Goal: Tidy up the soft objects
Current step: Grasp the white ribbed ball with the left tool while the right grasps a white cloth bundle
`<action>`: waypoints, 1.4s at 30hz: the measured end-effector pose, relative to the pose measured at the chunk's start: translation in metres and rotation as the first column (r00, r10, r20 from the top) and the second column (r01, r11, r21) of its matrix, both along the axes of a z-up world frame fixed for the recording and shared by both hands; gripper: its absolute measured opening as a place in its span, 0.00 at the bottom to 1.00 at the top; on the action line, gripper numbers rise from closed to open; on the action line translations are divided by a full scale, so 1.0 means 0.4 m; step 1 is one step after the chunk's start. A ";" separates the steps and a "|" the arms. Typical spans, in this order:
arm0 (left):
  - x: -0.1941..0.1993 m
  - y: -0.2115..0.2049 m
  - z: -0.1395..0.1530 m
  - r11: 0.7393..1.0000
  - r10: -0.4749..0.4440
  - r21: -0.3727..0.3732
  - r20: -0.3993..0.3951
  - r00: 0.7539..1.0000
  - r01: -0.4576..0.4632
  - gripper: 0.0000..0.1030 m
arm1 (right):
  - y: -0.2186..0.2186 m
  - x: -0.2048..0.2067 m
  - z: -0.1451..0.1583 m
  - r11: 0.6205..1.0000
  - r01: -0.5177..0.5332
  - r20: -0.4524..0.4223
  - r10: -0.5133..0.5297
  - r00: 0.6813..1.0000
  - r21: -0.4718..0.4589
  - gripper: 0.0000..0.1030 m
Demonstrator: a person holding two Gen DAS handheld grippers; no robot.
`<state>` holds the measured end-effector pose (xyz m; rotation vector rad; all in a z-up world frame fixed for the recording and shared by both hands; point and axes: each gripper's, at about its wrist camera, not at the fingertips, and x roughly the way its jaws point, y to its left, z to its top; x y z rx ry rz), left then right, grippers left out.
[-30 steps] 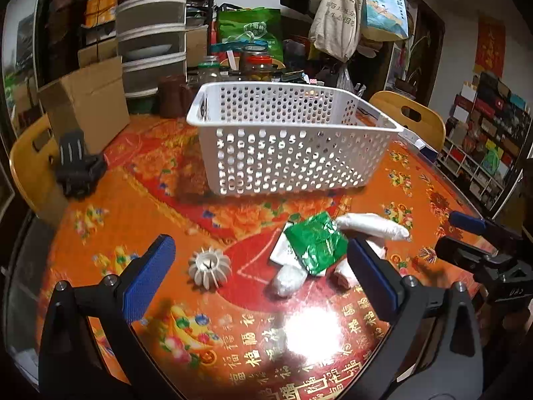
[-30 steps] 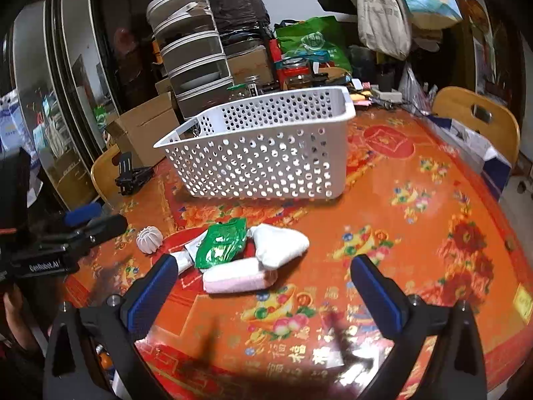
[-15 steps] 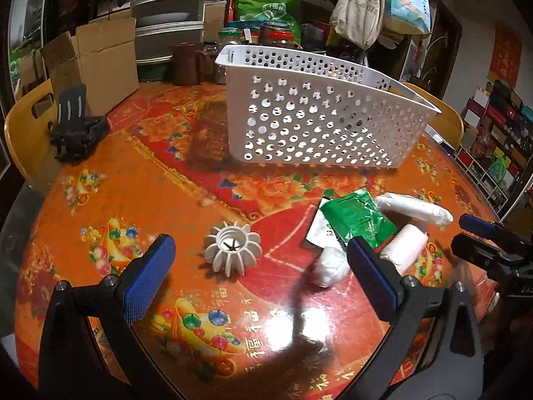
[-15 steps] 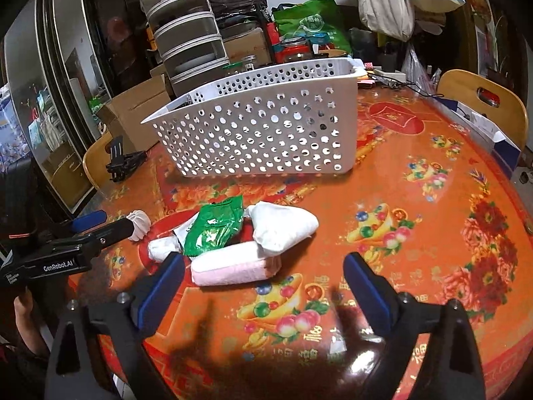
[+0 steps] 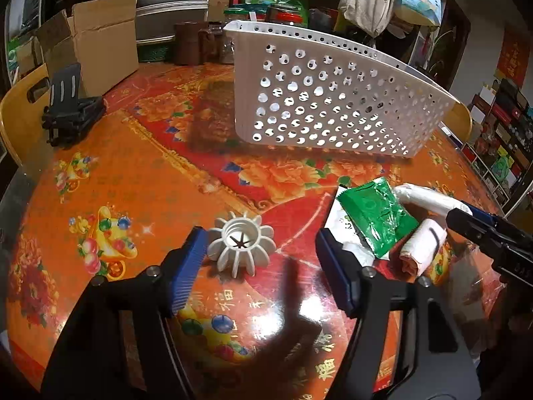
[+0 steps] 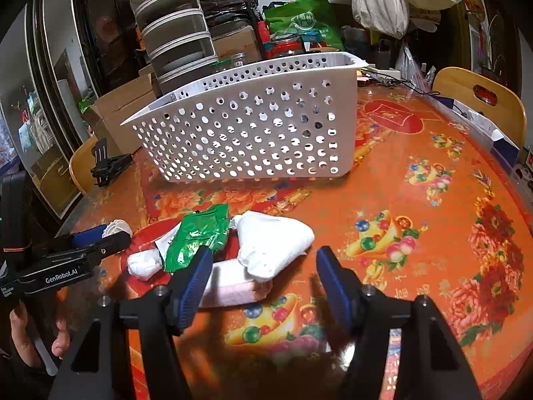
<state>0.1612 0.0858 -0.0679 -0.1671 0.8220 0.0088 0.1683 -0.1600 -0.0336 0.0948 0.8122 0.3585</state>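
Note:
A white perforated basket (image 5: 333, 100) (image 6: 253, 133) stands on the orange table. In front of it lie a green foil packet (image 5: 376, 210) (image 6: 196, 236), a white pouch (image 6: 269, 246) (image 5: 429, 196), a pink roll (image 6: 233, 286) (image 5: 423, 246) and a small white bundle (image 6: 145, 263). My left gripper (image 5: 263, 266) is open low over the table; a white ribbed ball (image 5: 241, 243) sits between its fingers, touching the left pad. My right gripper (image 6: 263, 283) is open around the pink roll and the near end of the white pouch.
A cardboard box (image 5: 96, 46) and a black phone stand (image 5: 70, 103) sit at the table's far left. Stacked drawers (image 6: 176, 40), jars and bags crowd the back. Wooden chairs (image 6: 479, 96) stand at the table's edges.
Both grippers have moved forward and down toward the objects and narrowed. The left now brackets the ribbed ball; the right now brackets the pink roll and pouch.

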 end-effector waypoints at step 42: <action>-0.037 -0.019 0.023 0.999 -0.037 0.019 0.086 0.996 0.035 0.40 | -0.019 -0.064 0.033 0.998 -0.023 0.145 0.013 0.989 0.064 0.19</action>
